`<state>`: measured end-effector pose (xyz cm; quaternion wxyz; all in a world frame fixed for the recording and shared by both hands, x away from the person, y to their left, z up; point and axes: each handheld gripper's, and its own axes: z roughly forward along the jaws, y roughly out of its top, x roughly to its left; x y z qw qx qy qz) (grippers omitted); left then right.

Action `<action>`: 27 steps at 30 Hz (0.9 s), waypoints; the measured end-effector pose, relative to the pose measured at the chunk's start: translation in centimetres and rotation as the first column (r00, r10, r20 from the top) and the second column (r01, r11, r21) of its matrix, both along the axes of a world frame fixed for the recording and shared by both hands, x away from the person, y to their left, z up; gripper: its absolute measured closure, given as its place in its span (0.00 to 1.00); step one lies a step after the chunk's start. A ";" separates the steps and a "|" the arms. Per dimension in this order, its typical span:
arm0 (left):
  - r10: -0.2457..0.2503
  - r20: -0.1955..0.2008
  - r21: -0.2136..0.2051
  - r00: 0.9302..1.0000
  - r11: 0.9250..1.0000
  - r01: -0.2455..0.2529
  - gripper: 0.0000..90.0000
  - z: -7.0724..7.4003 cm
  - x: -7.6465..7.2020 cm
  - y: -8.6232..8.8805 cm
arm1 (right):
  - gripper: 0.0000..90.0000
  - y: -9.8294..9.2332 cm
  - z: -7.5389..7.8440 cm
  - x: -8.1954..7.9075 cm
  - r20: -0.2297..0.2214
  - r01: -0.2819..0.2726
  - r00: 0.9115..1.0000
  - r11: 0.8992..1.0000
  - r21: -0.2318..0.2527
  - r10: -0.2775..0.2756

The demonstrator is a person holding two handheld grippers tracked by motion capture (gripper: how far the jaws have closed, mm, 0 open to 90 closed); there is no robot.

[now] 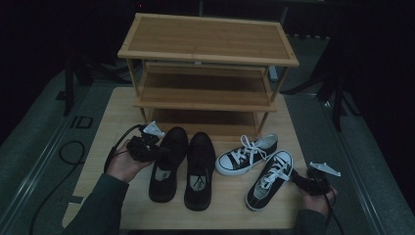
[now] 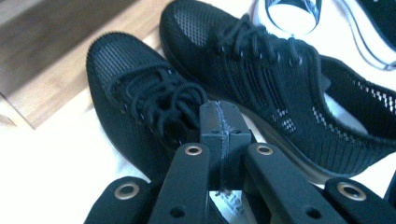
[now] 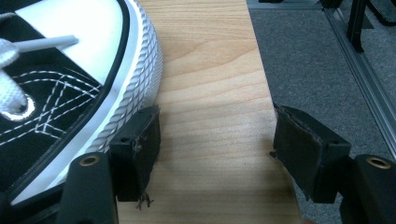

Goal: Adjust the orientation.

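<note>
Left gripper view shows your left gripper (image 2: pixel 219 135) with its two jaws pressed fully together, nothing visible between them, and the tips sit just over the laces of the nearer black mesh shoe (image 2: pixel 140 107); if they pinch a lace I cannot tell. Your right gripper (image 3: pixel 217 149) is released, jaws wide apart, and the left pad (image 3: pixel 137 149) touches the ribbed white sole of a black canvas sneaker (image 3: pixel 70 93) at 9 o'clock from it, with bare table (image 3: pixel 210 70) between the jaws. On the table you have four shoes: two black mesh shoes (image 1: pixel 183 166) at about 7 o'clock of the table, and two canvas sneakers (image 1: pixel 259 164) at 4 o'clock. One wooden rack (image 1: pixel 208 68) with three shelves stands at 12 o'clock.
</note>
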<state>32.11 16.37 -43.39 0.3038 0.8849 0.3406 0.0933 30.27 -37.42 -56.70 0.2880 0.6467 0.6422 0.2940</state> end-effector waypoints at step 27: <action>0.098 -0.037 0.087 0.995 0.992 -0.094 1.00 -1.0 1.0 1.9 | 0.35 0.0 0.0 0.0 0.000 -0.002 1.000 1.000 0.000 0.002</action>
